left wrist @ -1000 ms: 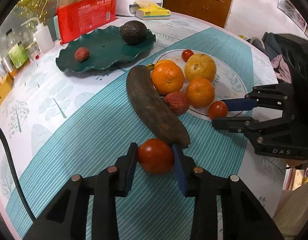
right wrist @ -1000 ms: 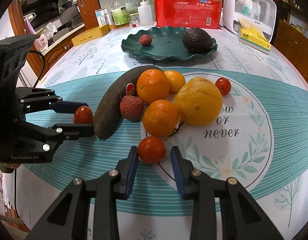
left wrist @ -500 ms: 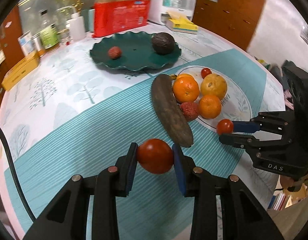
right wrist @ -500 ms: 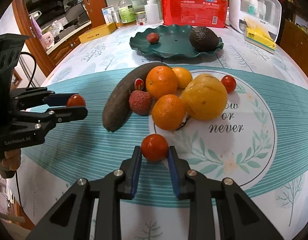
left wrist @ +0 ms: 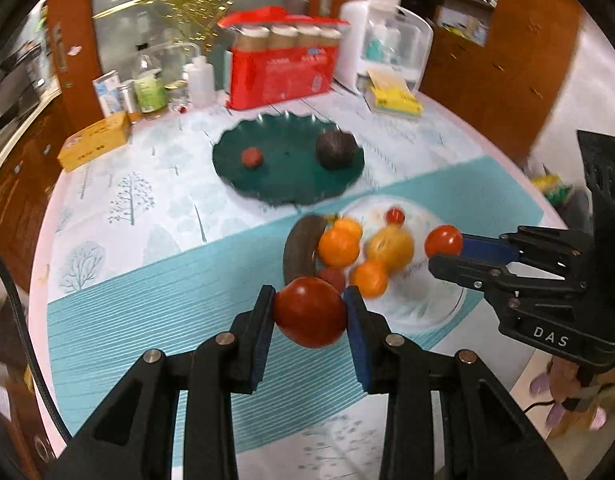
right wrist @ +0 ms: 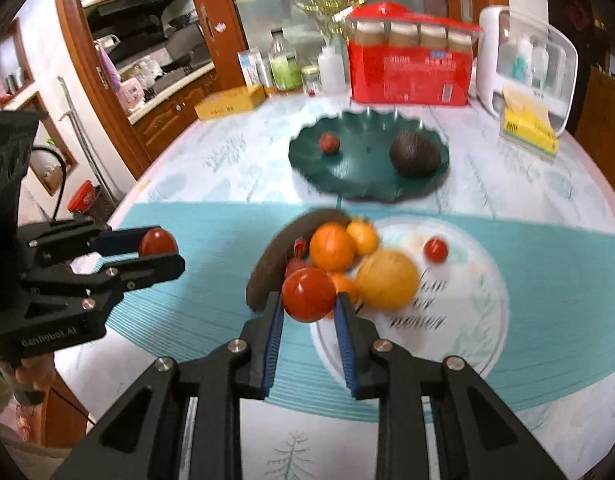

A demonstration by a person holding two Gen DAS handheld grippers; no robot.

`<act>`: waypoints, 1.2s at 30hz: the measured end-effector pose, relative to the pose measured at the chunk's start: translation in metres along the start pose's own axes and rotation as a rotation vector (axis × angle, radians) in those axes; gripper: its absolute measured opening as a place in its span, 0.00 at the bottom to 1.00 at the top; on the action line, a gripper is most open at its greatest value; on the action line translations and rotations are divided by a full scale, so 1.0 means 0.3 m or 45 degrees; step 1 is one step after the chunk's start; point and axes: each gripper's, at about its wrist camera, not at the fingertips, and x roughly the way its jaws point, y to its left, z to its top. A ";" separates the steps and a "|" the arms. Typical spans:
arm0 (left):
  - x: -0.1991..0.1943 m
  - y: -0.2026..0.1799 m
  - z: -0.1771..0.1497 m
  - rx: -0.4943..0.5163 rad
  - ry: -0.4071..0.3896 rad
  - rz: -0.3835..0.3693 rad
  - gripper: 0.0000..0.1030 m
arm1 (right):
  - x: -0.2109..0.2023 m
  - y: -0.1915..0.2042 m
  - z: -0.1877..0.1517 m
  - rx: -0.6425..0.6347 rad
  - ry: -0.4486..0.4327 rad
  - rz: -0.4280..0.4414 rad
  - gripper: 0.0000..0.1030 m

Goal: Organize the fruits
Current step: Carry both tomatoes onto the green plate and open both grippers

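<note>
My left gripper (left wrist: 309,312) is shut on a red tomato (left wrist: 309,311) and holds it high above the teal cloth; it also shows in the right wrist view (right wrist: 157,254). My right gripper (right wrist: 309,306) is shut on another red tomato (right wrist: 308,294), lifted above the white plate (right wrist: 475,320); it shows in the left wrist view (left wrist: 447,248) too. On and beside that plate lie oranges (right wrist: 332,246), a yellow fruit (right wrist: 387,279), a small tomato (right wrist: 435,249), a lychee and a dark banana (right wrist: 283,248). The green plate (right wrist: 359,178) behind holds an avocado (right wrist: 414,154) and a lychee (right wrist: 329,143).
A red box of jars (right wrist: 409,66), bottles (right wrist: 283,66), a yellow box (right wrist: 229,103), a yellow tissue pack (right wrist: 529,128) and a white appliance (right wrist: 527,60) stand along the table's far edge. Wooden cabinets lie beyond to the left.
Both grippers have risen well above the table, each carrying its tomato. The right gripper closed on its tomato and lifted it off the plate's edge.
</note>
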 end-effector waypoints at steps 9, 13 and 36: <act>-0.132 -0.085 0.250 -0.121 -0.094 0.137 0.32 | -0.166 -0.133 0.258 -0.086 -0.059 0.068 0.25; -0.165 -0.092 0.377 -0.161 -0.094 0.199 0.32 | -0.199 -0.193 0.418 -0.106 -0.074 0.088 0.25; 0.549 0.212 0.671 -0.304 0.131 0.194 0.33 | 0.518 -0.436 0.835 -0.021 0.169 0.050 0.26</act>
